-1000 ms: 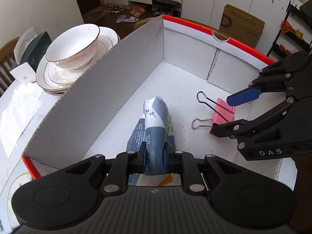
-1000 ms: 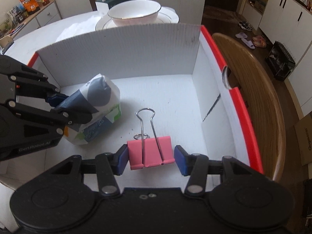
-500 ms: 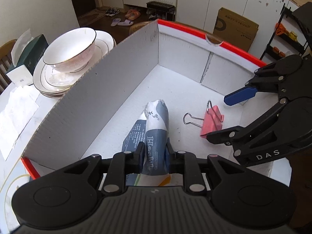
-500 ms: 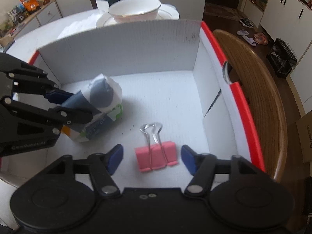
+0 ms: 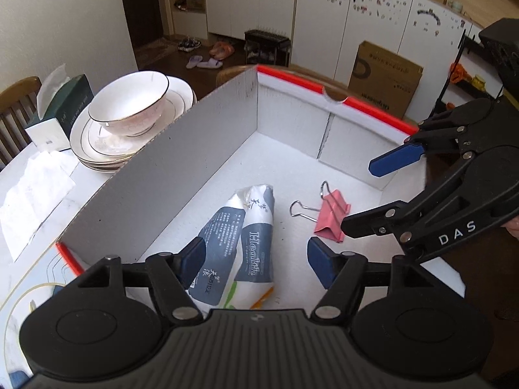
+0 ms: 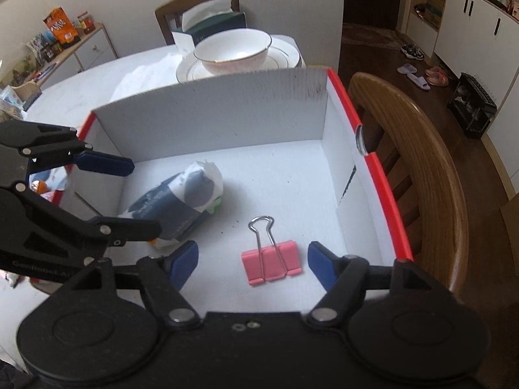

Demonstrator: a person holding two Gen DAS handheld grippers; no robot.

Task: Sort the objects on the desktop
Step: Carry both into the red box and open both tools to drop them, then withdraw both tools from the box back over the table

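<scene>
While both jaws widen, left gripper (image 5: 256,254) spread over one tissue pack (image 5: 241,243), right gripper (image 6: 253,261) spread around one pink binder clip (image 6: 272,262), neither touching, one white box (image 6: 227,116).

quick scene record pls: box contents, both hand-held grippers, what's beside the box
box: white cardboard box with red rim, open top
contents: tissue pack lying on the floor; pink binder clip lying flat, apart from the pack
left hand-held gripper: jaws opening, pads clear of the tissue pack between them
right hand-held gripper: jaws opening, pads clear of the binder clip
beside box: bowl on stacked plates, tissue box
</scene>
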